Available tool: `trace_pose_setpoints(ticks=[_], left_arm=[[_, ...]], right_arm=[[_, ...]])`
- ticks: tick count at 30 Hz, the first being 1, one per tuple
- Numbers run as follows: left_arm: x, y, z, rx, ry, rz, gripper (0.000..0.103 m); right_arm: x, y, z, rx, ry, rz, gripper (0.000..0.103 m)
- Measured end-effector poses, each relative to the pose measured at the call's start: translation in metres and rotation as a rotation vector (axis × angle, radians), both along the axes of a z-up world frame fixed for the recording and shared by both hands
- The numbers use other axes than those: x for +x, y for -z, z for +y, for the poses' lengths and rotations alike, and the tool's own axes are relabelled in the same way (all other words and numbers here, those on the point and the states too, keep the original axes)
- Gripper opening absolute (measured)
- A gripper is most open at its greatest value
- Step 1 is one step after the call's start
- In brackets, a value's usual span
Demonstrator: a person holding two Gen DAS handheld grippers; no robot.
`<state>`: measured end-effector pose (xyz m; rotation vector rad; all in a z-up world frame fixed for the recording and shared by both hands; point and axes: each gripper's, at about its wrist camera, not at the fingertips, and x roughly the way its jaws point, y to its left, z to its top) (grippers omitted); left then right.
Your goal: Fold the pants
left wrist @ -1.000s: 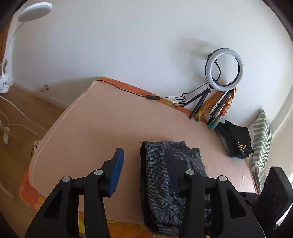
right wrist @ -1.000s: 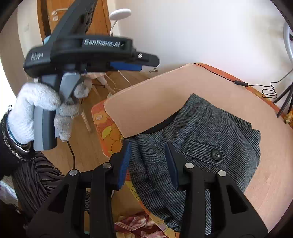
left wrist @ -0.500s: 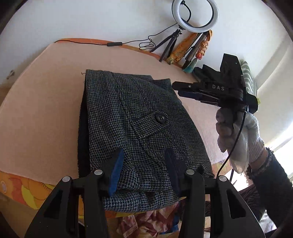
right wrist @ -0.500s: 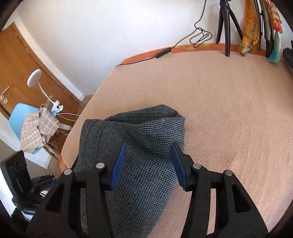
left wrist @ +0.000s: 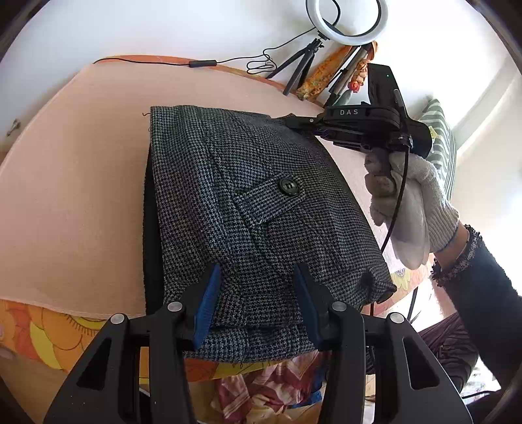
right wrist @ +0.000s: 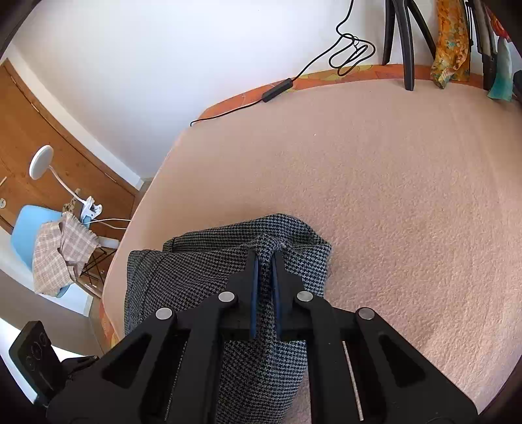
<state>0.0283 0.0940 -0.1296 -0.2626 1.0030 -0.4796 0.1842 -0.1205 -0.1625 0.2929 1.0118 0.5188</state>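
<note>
The grey houndstooth pants [left wrist: 248, 202] lie folded on the peach bed cover [left wrist: 81, 182], waistband end at the near edge, a buttoned pocket flap on top. My left gripper [left wrist: 256, 287] is open, its blue pads either side of the near end of the pants. My right gripper [right wrist: 265, 261] is shut on a pinched ridge of the pants [right wrist: 228, 261] at their far right corner. In the left wrist view the right gripper [left wrist: 293, 123] reaches in from the right, held by a gloved hand [left wrist: 407, 202].
A ring light on a tripod [left wrist: 345, 19], a cable [left wrist: 202, 63] and rolled items stand along the far wall. A striped pillow [left wrist: 440, 137] lies at right. A chair with a checked cloth [right wrist: 55, 248] and a clip lamp [right wrist: 42, 163] stand beside the bed.
My right gripper has closed on the far corner of the pants. My left gripper has moved closer to the near end, still open.
</note>
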Motion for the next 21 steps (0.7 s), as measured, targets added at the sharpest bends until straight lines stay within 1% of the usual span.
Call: trace_pose_setpoints(ticks=[4, 6, 7, 8, 9, 10, 11, 13, 14, 16, 17, 19, 21], left_arm=[[-0.005, -0.003, 0.000, 0.016, 0.015, -0.008, 0.045], [-0.001, -0.013, 0.005, -0.018, 0.008, -0.002, 0.045], [0.002, -0.019, 0.011, -0.041, -0.009, -0.012, 0.045], [0.005, -0.025, 0.019, -0.063, -0.034, -0.025, 0.045], [0.011, -0.030, 0.026, -0.080, -0.061, -0.033, 0.045], [0.017, -0.034, 0.035, -0.103, -0.084, -0.033, 0.046], [0.024, -0.036, 0.044, -0.142, -0.100, -0.027, 0.053], [0.040, -0.036, 0.060, -0.246, -0.131, -0.005, 0.058], [0.048, -0.035, 0.065, -0.279, -0.147, 0.009, 0.058], [0.066, -0.030, 0.072, -0.292, -0.156, 0.044, 0.060], [0.075, -0.026, 0.074, -0.288, -0.146, 0.065, 0.063], [0.092, -0.016, 0.077, -0.279, -0.142, 0.108, 0.063], [0.104, -0.004, 0.080, -0.300, -0.165, 0.149, 0.063]], right_arm=[[0.006, 0.013, 0.003, -0.006, 0.026, 0.034, 0.007], [0.007, 0.015, 0.000, 0.020, 0.047, 0.056, 0.009], [0.005, 0.013, -0.003, 0.029, 0.056, 0.061, 0.011], [0.003, 0.010, -0.006, 0.031, 0.063, 0.063, 0.017], [-0.001, 0.005, -0.010, 0.027, 0.067, 0.056, 0.022], [-0.006, 0.000, -0.013, 0.016, 0.071, 0.045, 0.022], [-0.011, -0.004, -0.017, 0.008, 0.072, 0.038, 0.024], [-0.025, -0.010, -0.026, 0.025, 0.071, 0.044, 0.033], [-0.033, -0.012, -0.030, 0.045, 0.071, 0.053, 0.044], [-0.052, -0.014, -0.037, 0.080, 0.068, 0.064, 0.055], [-0.062, -0.014, -0.039, 0.101, 0.059, 0.073, 0.058], [-0.081, -0.010, -0.043, 0.137, 0.037, 0.100, 0.062], [-0.099, -0.005, -0.047, 0.163, 0.027, 0.132, 0.066]])
